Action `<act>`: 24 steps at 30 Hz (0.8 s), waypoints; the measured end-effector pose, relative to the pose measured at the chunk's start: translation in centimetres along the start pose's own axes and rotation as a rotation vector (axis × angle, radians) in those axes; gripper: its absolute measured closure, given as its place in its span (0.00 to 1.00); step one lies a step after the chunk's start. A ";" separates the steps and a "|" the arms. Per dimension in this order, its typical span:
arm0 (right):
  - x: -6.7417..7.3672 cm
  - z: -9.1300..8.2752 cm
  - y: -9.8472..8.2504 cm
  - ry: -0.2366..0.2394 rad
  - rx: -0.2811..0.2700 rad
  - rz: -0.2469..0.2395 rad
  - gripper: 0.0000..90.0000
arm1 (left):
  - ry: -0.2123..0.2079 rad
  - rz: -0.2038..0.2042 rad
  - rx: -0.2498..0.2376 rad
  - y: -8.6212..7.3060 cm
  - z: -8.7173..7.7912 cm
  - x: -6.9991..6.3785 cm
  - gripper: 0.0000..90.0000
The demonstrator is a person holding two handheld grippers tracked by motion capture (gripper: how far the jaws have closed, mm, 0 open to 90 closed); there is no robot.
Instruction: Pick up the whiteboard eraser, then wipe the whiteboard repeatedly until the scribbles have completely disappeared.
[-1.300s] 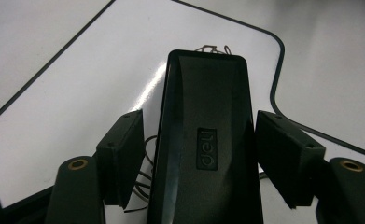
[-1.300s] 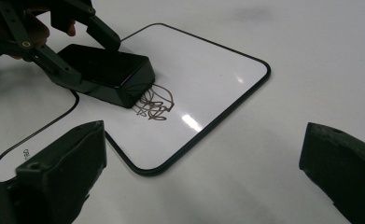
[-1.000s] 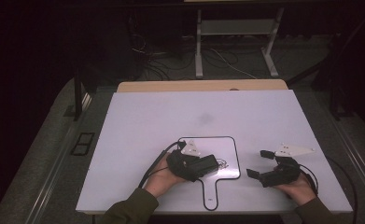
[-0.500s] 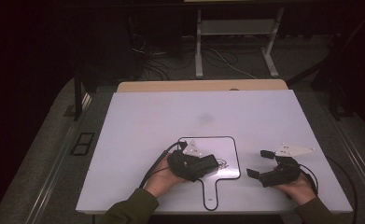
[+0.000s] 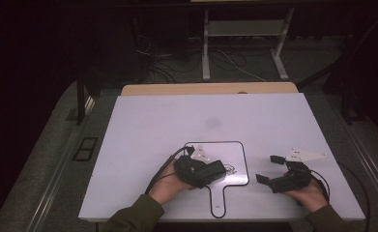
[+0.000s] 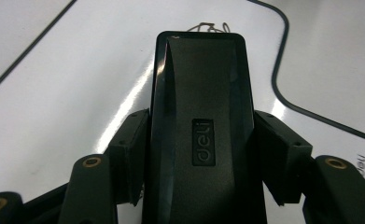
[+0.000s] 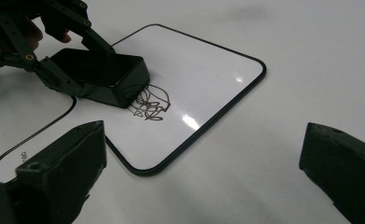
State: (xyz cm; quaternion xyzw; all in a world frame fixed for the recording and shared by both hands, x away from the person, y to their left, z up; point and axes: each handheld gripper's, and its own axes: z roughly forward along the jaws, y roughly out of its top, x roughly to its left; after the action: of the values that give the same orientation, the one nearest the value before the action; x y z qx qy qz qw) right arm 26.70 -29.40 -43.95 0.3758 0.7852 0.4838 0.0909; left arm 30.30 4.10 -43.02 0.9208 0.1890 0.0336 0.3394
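Note:
A small whiteboard (image 5: pixel 225 153) with a black rim and a handle lies on the white table (image 5: pixel 152 125), near its front edge. A dark scribble (image 7: pixel 150 105) is drawn on the board. My left gripper (image 6: pixel 203 140) is shut on a black eraser (image 6: pixel 201 116), its pads (image 6: pixel 131 149) pressing both long sides. The eraser (image 7: pixel 110 77) rests flat on the board with its front end just touching the scribble. My right gripper (image 7: pixel 208 163) stands open on the table to the right of the board (image 7: pixel 208 79), nothing between its fingers. From above, the left gripper (image 5: pixel 207 171) and right gripper (image 5: pixel 266 169) sit side by side.
A wooden strip (image 5: pixel 206 88) borders the table's far edge. Behind it on the dark floor stand a metal frame (image 5: pixel 244 29) and loose cables (image 5: pixel 167 63). A floor socket (image 5: pixel 85 149) lies left of the table. Bare white tabletop stretches beyond the board.

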 end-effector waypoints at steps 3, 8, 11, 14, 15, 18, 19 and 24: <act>0.0 0.0 0.0 0.001 0.002 -0.005 0.00 | -0.009 -0.001 -0.006 0.0 -0.2 -0.1 0.44; 0.1 -0.2 -0.1 0.001 -0.002 -0.001 0.00 | -0.024 -0.005 -0.028 0.3 -0.8 0.0 0.44; 0.1 -0.3 -0.1 0.001 -0.007 -0.002 0.00 | -0.026 -0.005 -0.031 0.4 -1.1 0.1 0.44; 0.1 -0.3 -0.1 0.003 -0.008 0.000 0.00 | -0.032 -0.010 -0.045 0.5 -1.3 0.2 0.44; 0.1 -0.3 -0.1 0.004 -0.009 0.002 0.00 | -0.033 -0.008 -0.044 0.6 -1.4 0.2 0.44; 0.1 -0.3 -0.2 0.005 -0.007 0.004 0.00 | -0.027 -0.012 -0.053 0.7 -1.6 0.2 0.44; 0.1 -0.3 -0.2 0.005 -0.007 0.005 0.00 | -0.029 -0.013 -0.053 0.7 -1.7 0.3 0.44; 0.0 -0.3 -0.2 0.007 -0.013 0.008 0.00 | -0.028 -0.012 -0.057 0.9 -2.1 0.7 0.44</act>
State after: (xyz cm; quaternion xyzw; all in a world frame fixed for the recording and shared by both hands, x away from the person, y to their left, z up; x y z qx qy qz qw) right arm 26.43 -29.68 -43.92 0.3766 0.7809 0.4904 0.0889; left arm 30.83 4.97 -40.86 0.9100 0.1888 0.0237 0.3683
